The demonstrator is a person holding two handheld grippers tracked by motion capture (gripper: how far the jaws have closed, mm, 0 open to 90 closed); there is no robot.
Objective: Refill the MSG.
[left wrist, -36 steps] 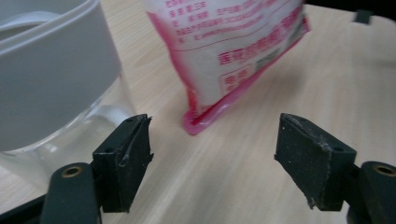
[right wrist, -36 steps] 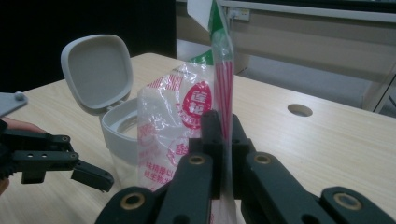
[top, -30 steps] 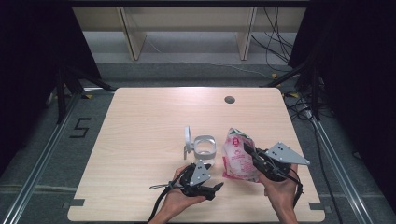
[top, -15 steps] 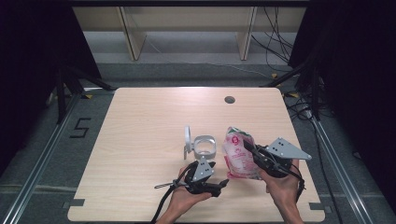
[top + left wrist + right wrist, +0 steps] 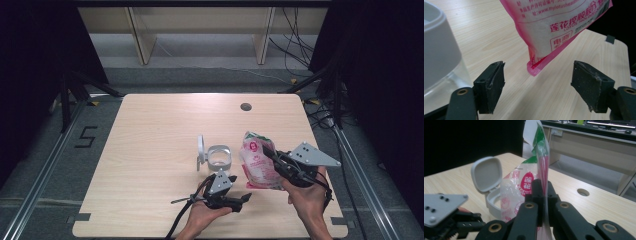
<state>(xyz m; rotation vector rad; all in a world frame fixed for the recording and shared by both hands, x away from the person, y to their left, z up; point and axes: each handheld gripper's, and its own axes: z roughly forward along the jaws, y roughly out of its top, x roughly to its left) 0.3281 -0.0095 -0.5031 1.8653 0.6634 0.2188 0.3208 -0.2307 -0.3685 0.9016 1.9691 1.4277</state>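
Since the earlier frame, the right gripper had lifted the pink bag a little, so that the bag's lower corner hung just clear of the table beside the clear container, while the left gripper had stayed low in front of that container. The right gripper's jaws were clamped tight on the bag's upper edge, the plastic pinched flat between them in the right gripper view. The left gripper's jaws stood wide apart with nothing between the pads; the bag's bottom corner hung ahead of them, not touching either. The container sat on the table with its white hinged lid flipped up on the side away from the bag. The bag hung just beside the container, on the right gripper's side, apart from it.
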